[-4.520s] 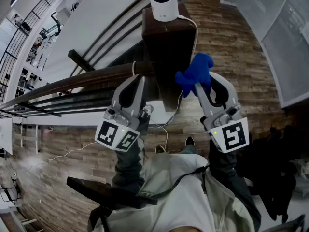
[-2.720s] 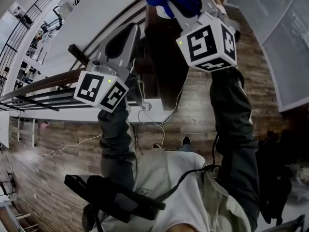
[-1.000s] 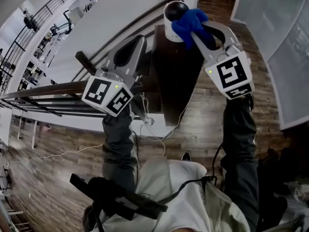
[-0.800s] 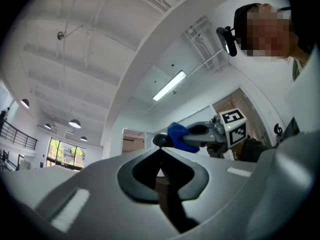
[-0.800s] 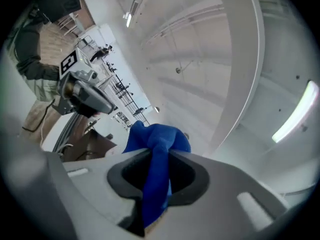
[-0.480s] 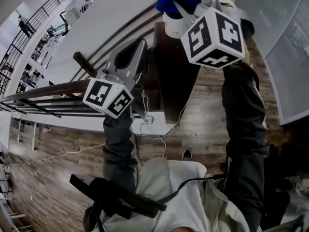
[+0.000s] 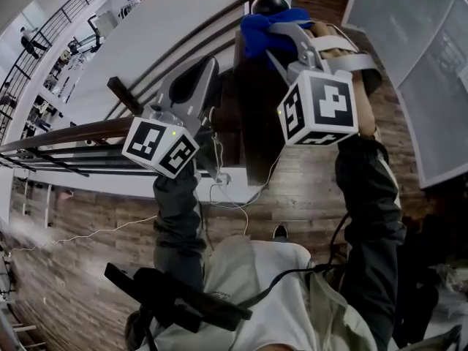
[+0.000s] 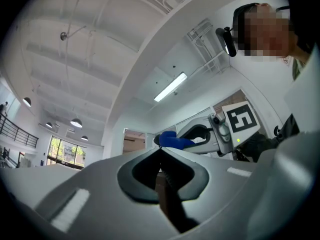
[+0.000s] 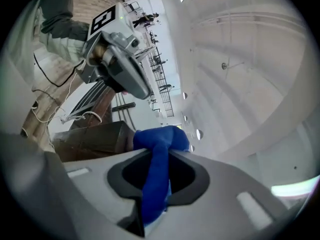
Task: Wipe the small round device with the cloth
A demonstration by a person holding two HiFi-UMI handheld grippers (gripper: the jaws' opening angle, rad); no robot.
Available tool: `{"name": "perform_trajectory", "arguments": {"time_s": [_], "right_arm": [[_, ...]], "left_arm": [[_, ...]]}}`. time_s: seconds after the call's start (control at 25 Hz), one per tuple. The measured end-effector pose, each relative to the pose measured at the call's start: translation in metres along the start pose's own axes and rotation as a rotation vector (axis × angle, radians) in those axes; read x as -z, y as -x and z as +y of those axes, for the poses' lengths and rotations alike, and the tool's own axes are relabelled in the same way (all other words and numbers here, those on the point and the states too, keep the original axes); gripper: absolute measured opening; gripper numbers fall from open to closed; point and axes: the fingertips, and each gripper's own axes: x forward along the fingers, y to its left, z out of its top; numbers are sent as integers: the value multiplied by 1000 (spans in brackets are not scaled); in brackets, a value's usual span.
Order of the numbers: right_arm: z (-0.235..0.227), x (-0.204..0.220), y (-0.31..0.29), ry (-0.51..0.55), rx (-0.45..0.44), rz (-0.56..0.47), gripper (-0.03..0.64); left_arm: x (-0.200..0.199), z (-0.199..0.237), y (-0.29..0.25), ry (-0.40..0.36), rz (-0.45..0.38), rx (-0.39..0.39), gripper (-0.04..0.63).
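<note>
The small round device (image 7: 269, 4), white with a black dome, stands on top of a dark wooden post (image 7: 256, 115); only its dome shows. A blue cloth (image 7: 257, 32) is pressed over its body. My right gripper (image 7: 272, 38) is shut on that cloth. In the right gripper view the cloth (image 9: 156, 176) runs between the closed jaws and bunches up past the gripper's tip (image 9: 160, 151). My left gripper (image 7: 207, 64) hangs left of the post, shut and holding nothing. Its own view shows the jaws of the left gripper (image 8: 161, 150) meeting, with the cloth (image 8: 172, 140) beyond.
A wooden handrail (image 7: 73, 134) and metal rails run off to the left of the post. A white cable (image 7: 230, 196) hangs down from the post over the wood floor. Glass panels (image 7: 431, 72) stand at the right.
My right gripper has come down with the cloth from above the device onto its near side, uncovering the dome. The left gripper has hardly moved.
</note>
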Motion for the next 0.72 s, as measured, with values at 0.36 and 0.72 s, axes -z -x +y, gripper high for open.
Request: {"name": "perform_trajectory", "arguments": {"time_s": [0.36, 0.72], "right_arm": [[-66, -18, -23, 84, 116, 141, 77], [-24, -30, -47, 136, 40, 201, 77]], "left_arm": [[0, 0, 12, 11, -3, -9, 5], [0, 2, 14, 11, 2, -8, 5]]}}
